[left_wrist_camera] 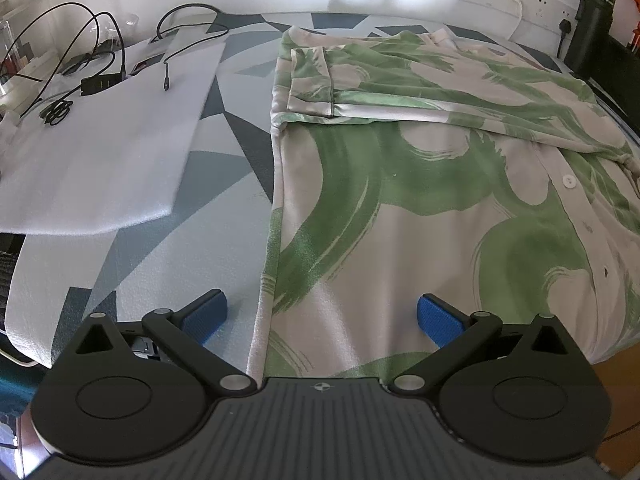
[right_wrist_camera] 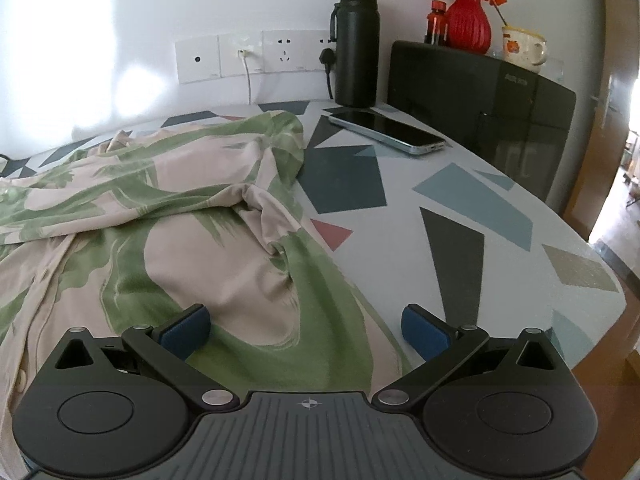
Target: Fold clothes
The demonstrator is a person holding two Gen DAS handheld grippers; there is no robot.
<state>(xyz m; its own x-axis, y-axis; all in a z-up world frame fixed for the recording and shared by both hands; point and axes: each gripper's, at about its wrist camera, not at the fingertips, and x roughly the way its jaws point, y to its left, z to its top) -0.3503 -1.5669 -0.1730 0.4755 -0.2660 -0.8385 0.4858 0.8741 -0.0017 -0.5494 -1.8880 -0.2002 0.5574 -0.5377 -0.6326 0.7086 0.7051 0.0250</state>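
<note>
Left claw (left_wrist_camera: 322, 316), spread and empty, straddles the shirt's (left_wrist_camera: 400, 200) left edge at the near hem. Right claw (right_wrist_camera: 306, 330), also spread, straddles its right edge. The shirt runs lengthwise away across the surface (right_wrist_camera: 460, 200), sleeves folded in at the far end.

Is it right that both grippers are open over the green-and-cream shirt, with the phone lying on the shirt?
Not quite. The right wrist view shows the phone on the patterned tablecloth, clear of the green-and-cream shirt. Both the left gripper and right gripper are open.

Black flask (right_wrist_camera: 356, 46) stands behind phone (right_wrist_camera: 387, 131).
</note>
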